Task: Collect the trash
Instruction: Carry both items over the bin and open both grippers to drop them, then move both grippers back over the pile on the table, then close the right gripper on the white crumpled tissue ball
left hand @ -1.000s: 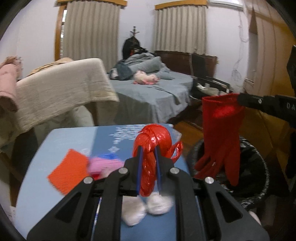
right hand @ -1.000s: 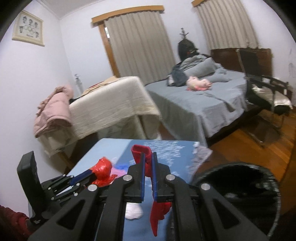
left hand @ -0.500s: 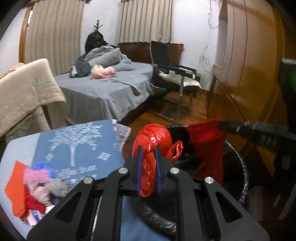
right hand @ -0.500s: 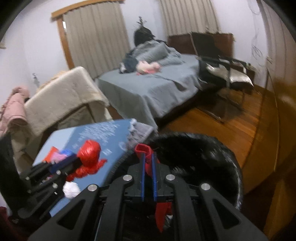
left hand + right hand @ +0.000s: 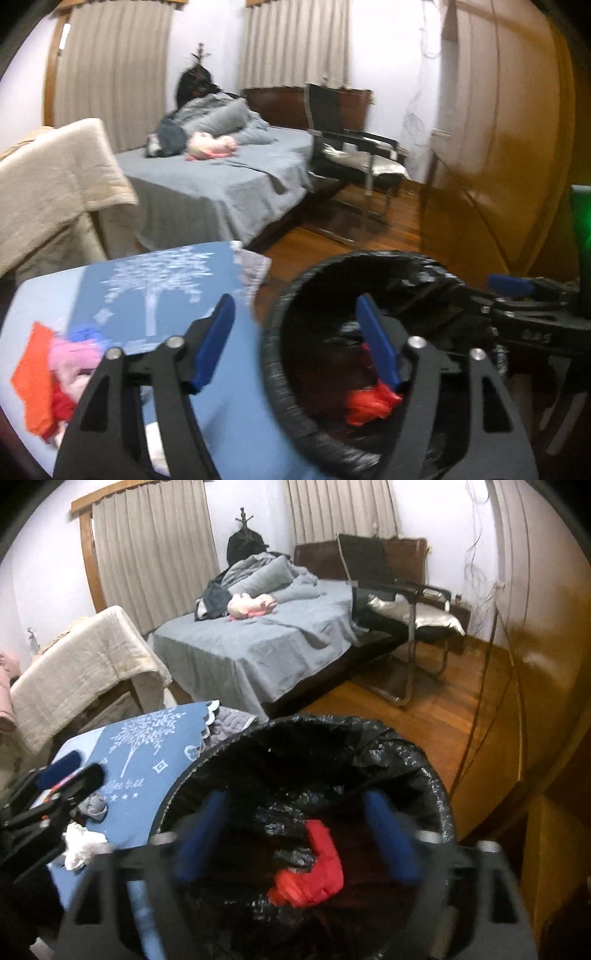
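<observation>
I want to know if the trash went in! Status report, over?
Left gripper and right gripper open, jaws just opened, nothing between them. Red trash lies in the black bin. More scraps on the blue table. Nothing in the way.

We see a bedroom with white walls (image 5: 51, 576) and beige curtains (image 5: 155, 550) drawn over the windows. A grey-sheeted bed (image 5: 258, 642) stands beside a black chair (image 5: 391, 590) on the wooden floor (image 5: 436, 709), with a wooden wardrobe (image 5: 498, 147) along the right wall.

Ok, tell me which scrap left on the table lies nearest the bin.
The grey scrap. It sits on the dark blue cloth closest to the bin; the white wad and the orange piece lie further back.
</observation>
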Motion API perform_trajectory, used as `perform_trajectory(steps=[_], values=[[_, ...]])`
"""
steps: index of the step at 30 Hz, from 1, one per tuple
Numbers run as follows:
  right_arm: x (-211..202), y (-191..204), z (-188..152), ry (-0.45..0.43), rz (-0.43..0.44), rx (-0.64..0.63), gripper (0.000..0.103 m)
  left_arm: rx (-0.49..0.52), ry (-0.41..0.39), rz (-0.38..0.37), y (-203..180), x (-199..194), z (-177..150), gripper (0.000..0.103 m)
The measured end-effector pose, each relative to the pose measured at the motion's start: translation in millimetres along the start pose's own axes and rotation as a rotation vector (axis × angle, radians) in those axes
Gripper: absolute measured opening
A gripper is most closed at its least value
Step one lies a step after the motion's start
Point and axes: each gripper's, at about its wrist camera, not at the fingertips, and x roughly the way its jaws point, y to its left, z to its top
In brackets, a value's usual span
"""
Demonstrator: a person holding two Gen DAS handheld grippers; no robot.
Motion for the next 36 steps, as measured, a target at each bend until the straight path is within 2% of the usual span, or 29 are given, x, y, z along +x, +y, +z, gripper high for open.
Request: perform_trajectory(steps=[3, 5, 9, 13, 17, 22, 29, 31, 35, 36], values=[[-3, 24, -3, -0.021, 0.015, -0.04, 0.097, -0.018, -0.013, 0.067, 24, -16, -10, 0.079], [-2, 46, -7, -0.028, 0.044, -0.071, 0.097, -0.045, -0.014, 0.112, 46, -29, -19, 0.08], [6, 90, -18, -0.021, 0.129, -0.113, 0.097, -0.085, -0.023, 0.222, 86, -56, -40, 0.08], [16, 136, -34, 0.001, 0.234, -0.141, 0.097, -0.132, 0.0, 0.311, 125, -77, -62, 0.08], [25, 187, -52, 0.014, 0.317, -0.209, 0.097, -0.166, 0.02, 0.38, 157, -91, -81, 0.08], [41, 229, -73, 0.048, 0.352, -0.293, 0.095, -0.195, 0.035, 0.436, 182, -101, -99, 0.08], [74, 249, -96, 0.14, 0.34, -0.322, 0.082, -0.214, 0.038, 0.451, 196, -107, -107, 0.078], [81, 252, -100, 0.174, 0.343, -0.336, 0.073, -0.216, 0.04, 0.448, 196, -107, -109, 0.077], [88, 253, -102, 0.221, 0.376, -0.333, 0.045, -0.214, 0.049, 0.439, 194, -105, -113, 0.077], [88, 252, -102, 0.224, 0.381, -0.332, 0.041, -0.214, 0.052, 0.435, 193, -103, -114, 0.076]])
